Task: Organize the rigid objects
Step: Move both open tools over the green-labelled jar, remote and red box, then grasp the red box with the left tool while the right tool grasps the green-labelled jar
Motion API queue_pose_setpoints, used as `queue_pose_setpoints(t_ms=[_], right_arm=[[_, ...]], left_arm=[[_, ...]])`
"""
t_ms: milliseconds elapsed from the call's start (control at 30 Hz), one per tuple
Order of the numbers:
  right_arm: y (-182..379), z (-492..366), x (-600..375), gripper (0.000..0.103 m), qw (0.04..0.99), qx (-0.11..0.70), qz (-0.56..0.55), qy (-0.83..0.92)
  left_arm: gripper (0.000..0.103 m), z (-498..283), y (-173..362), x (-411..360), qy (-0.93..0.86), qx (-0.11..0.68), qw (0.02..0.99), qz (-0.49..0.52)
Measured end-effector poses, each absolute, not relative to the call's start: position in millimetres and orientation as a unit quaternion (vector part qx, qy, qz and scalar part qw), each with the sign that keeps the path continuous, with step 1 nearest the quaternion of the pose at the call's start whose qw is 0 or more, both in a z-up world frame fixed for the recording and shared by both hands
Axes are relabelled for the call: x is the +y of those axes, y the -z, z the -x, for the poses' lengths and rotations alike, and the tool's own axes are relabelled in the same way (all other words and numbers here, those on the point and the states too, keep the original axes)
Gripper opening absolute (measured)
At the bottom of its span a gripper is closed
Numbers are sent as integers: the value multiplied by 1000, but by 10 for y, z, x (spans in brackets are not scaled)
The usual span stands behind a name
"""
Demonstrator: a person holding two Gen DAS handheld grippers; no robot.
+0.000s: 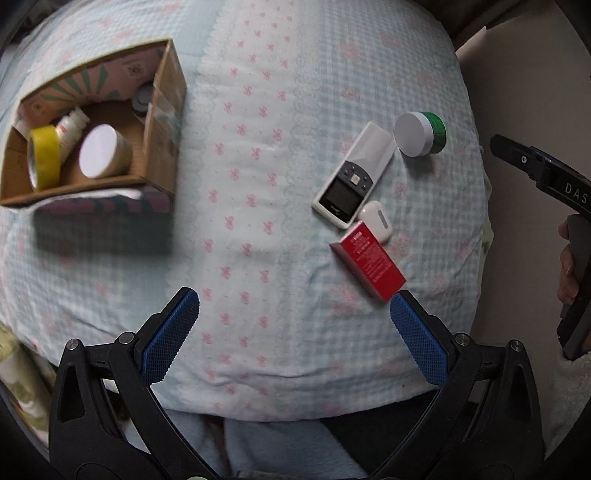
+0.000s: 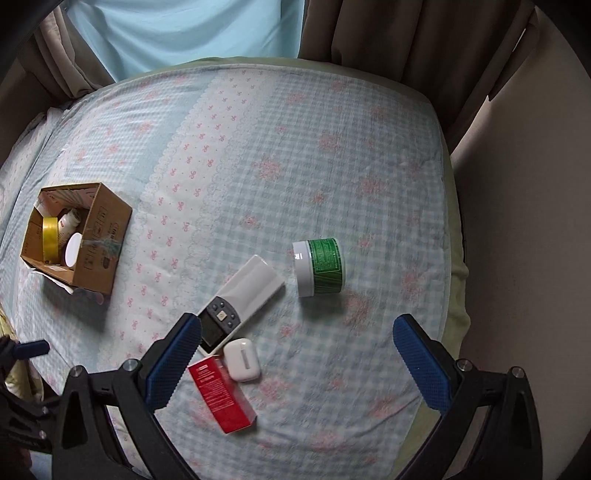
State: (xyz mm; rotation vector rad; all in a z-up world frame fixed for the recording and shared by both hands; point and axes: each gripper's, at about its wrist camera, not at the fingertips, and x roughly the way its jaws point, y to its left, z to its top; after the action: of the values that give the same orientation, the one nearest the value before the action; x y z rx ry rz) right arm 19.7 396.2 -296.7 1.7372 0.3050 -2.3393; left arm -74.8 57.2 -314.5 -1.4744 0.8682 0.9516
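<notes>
A cardboard box sits on the bed at the left, holding a yellow tape roll, a white-lidded jar and a small white bottle. To the right lie a white remote, a green jar with a white lid on its side, a white earbud case and a red box. My left gripper is open and empty above the bed, its right finger near the red box. My right gripper is open and empty above the loose items.
The bed has a light blue checked cover. Brown curtains hang behind the bed. A beige wall runs along the right edge. The right gripper's body shows at the right of the left wrist view.
</notes>
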Motion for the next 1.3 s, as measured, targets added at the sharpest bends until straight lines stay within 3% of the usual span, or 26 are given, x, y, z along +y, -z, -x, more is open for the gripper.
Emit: queue_pose_setpoints(t_ms=[200, 767, 867, 967, 1200, 1300], right_arm=[[3415, 110, 4133, 103, 133, 99, -604, 780], [4201, 552, 4146, 103, 171, 128, -611, 762], [4279, 617, 4090, 103, 166, 148, -612, 759], [4353, 678, 4027, 93, 160, 166, -618, 752], [4505, 781, 3975, 61, 154, 176, -646, 727], [4530, 817, 3993, 53, 160, 160, -657, 720]], left_arm=[[103, 94, 3670, 482, -383, 347, 487, 704], [102, -552, 4414, 400, -440, 357, 378, 733], [97, -589, 4516, 355, -440, 359, 366, 737], [86, -605, 4589, 323, -439, 360, 358, 742], [74, -673, 4571, 316, -451, 370, 366, 725], [51, -777, 4497, 348, -441, 377, 392, 714]])
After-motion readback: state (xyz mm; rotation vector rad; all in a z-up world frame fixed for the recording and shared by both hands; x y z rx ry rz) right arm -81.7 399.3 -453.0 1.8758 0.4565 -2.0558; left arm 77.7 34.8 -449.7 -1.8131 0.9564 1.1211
